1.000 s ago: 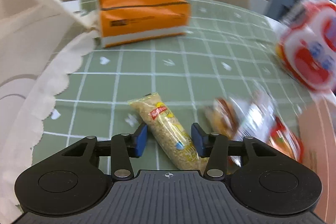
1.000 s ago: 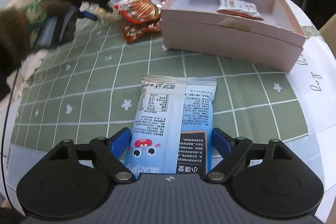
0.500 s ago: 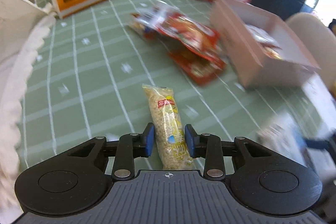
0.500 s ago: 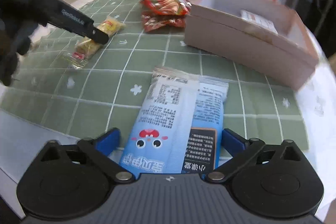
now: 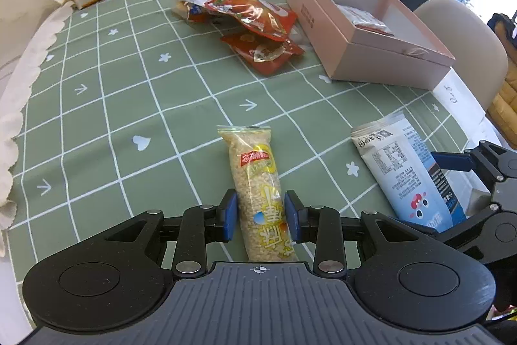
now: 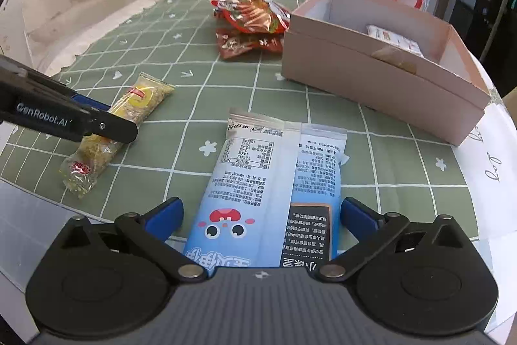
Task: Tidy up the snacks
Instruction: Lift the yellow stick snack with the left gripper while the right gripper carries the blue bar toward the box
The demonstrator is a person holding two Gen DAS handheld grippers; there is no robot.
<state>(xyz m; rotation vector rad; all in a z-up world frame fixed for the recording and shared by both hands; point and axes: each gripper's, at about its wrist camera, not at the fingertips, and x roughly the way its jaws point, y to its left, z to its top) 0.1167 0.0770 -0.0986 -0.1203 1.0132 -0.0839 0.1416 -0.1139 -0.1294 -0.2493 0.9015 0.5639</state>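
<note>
The left gripper (image 5: 261,212) has just closed its jaws on the yellow snack bar (image 5: 258,183), pads pressing both sides, near the table's (image 5: 97,118) front edge. The right gripper (image 6: 260,215) has just opened wide around the blue packet (image 6: 268,193), pads clear. The pink box (image 6: 371,76) sits toward the right edge, holding 1 packet.

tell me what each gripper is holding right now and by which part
The left gripper pinches the yellow rice-cracker bar across its lower half. The right gripper holds nothing: its jaws stand open around the blue snack packet.
</note>
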